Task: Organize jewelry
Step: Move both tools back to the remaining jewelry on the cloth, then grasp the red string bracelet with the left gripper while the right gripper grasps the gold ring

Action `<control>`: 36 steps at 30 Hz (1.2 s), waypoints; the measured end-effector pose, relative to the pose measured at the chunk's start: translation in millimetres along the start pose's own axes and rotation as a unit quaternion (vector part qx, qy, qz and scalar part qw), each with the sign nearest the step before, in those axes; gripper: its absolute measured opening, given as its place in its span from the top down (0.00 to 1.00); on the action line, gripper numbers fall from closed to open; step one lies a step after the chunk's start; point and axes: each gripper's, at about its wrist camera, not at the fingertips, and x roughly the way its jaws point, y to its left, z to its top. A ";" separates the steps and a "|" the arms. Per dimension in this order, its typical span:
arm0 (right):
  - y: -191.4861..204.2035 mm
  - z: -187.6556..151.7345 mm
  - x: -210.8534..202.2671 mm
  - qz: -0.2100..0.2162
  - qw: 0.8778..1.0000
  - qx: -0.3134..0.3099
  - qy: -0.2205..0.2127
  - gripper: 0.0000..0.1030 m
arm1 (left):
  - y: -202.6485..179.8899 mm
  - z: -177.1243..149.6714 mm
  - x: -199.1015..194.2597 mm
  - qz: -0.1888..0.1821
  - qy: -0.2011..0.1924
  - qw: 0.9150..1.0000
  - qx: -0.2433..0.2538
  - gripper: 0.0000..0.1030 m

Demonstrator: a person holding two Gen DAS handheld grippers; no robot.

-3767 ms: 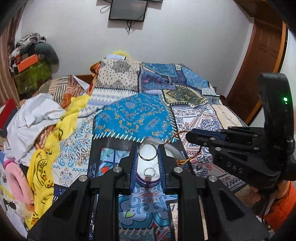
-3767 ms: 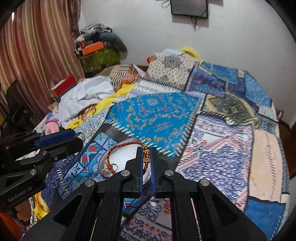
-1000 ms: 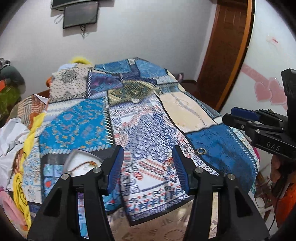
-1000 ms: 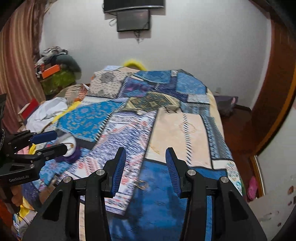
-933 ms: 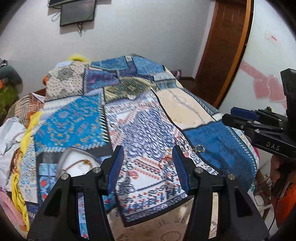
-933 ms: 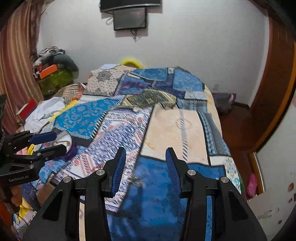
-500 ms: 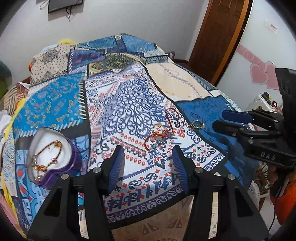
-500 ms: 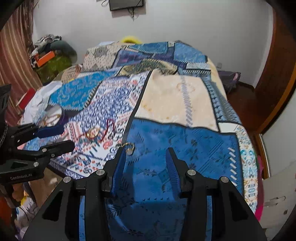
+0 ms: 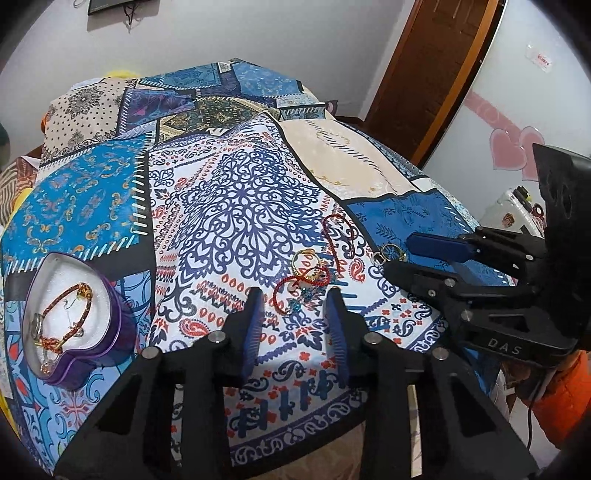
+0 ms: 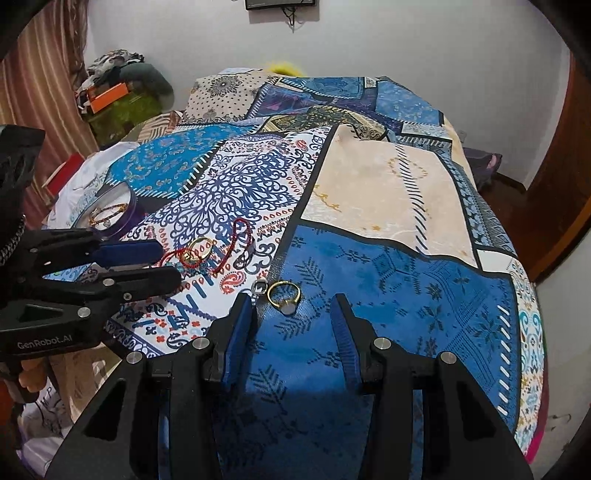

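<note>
While the heart-shaped box, well left of the left gripper, already held a beaded bracelet, sorting stood roughly part-done. Outstanding: red cord tangle just ahead of its parted, empty jaws; gold ring between the spread, empty fingers of the right gripper; small silver ring beside its left fingertip.

home bedroom | bed under a patchwork bedspread | heaped clothes by striped curtains | wall-mounted TV | wooden door | pink heart wall stickers
</note>
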 end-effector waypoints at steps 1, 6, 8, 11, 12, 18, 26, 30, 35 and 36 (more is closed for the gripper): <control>0.0 0.1 0.8 0.001 1.000 0.001 -0.001 0.70 | 0.6 -0.1 0.5 0.000 0.000 1.000 0.000 0.74; 0.8 -1.3 2.7 0.005 1.000 -0.002 -0.007 0.82 | 2.6 -0.1 2.0 0.001 0.000 1.000 -0.010 0.89; 1.8 -1.1 3.6 0.005 1.000 -0.006 -0.008 0.84 | 2.4 -0.4 1.6 -0.001 0.001 1.000 -0.014 0.92; 1.4 -1.2 3.3 0.007 1.000 -0.003 -0.009 0.84 | 0.1 -1.4 0.5 0.000 0.001 1.000 -0.013 0.94; 1.4 -1.4 2.8 0.006 1.000 -0.003 -0.010 0.84 | 0.2 -1.3 0.6 0.000 0.001 1.000 -0.013 0.94; 1.2 -0.3 -1.5 0.007 1.000 0.005 -0.013 0.84 | -4.2 -1.8 -8.6 0.001 -0.003 1.000 -0.015 0.95; 2.6 3.3 -18.8 0.005 0.999 0.010 -0.031 0.84 | -9.3 3.1 -34.2 0.009 -0.031 0.999 -0.009 0.95; 6.4 7.5 -30.3 0.004 0.999 0.008 -0.046 0.84 | -9.5 6.8 -50.5 0.013 -0.049 0.999 -0.009 0.95; 16.4 16.5 -44.5 0.007 0.998 0.001 -0.066 0.84 | -6.4 10.2 -74.3 0.020 -0.075 0.997 -0.010 0.95; 19.0 18.3 -46.7 0.008 0.998 -0.001 -0.070 0.84 | -5.5 10.8 -80.7 0.023 -0.083 0.996 -0.010 0.95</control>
